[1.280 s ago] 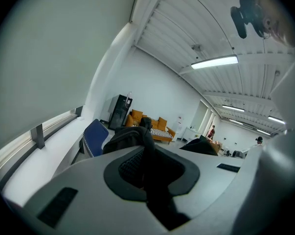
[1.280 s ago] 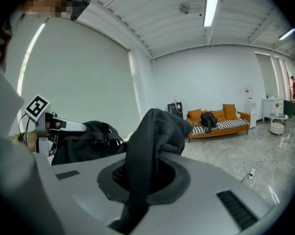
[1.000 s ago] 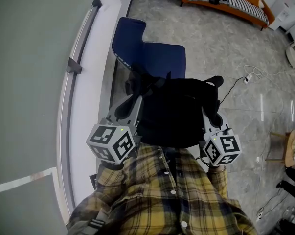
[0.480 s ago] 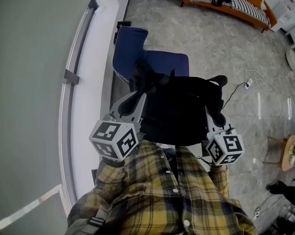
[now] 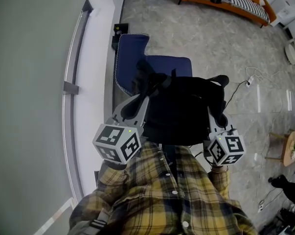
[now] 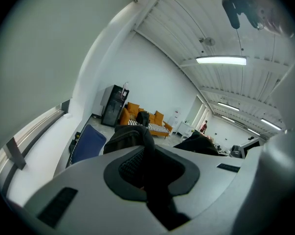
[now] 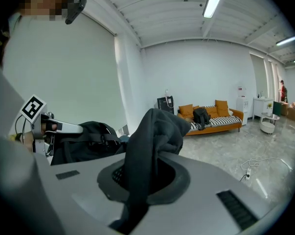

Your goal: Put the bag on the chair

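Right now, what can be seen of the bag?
The bag is black, soft cloth, slumped, with straps bunched at its left end. The left gripper pinches a strap, the right gripper a fold of cloth. It hangs between them over the blue chair; contact with the seat cannot be told.

The black cloth bag (image 5: 184,109) is soft, matt woven fabric, creased where it bunches; its straps look like flat webbing. At eleven o'clock from it, the blue upholstered chair (image 5: 132,58) has a matt textile cover with a pale chequered trim along one edge. The left gripper (image 5: 146,93) and right gripper (image 5: 218,112) have smooth, matt grey plastic shells; their dark pads (image 6: 131,164) are finely ribbed. At six o'clock, the yellow plaid shirt (image 5: 171,195) is soft, brushed cloth. The grey stone-look floor (image 5: 225,48) is polished and glossy, mirroring lights at three o'clock.
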The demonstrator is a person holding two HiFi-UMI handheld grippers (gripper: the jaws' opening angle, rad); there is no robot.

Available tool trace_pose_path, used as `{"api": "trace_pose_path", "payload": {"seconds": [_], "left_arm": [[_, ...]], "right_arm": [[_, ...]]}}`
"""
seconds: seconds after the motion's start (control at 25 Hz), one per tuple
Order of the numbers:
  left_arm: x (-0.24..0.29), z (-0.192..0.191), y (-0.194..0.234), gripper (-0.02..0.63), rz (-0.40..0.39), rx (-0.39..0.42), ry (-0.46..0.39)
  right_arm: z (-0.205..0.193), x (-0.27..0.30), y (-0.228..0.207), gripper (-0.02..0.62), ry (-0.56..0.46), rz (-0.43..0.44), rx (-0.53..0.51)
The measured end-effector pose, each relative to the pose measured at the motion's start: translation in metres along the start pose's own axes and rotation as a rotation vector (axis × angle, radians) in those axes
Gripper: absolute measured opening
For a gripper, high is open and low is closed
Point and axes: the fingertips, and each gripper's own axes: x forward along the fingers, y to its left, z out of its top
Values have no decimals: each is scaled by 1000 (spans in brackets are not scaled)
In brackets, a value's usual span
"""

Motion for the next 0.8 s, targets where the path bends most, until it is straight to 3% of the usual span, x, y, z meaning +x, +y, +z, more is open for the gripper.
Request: {"api": "trace_pose_path", "payload": {"seconds": [0.44,0.8], "left_arm": [[25,-3,26,52,10,-69,59],[67,18,41,52,64,-65,56]], "right_arm": [[2,32,-6,32,96,-7,-3],[15,81,-30,32,114,34,-2]]}}
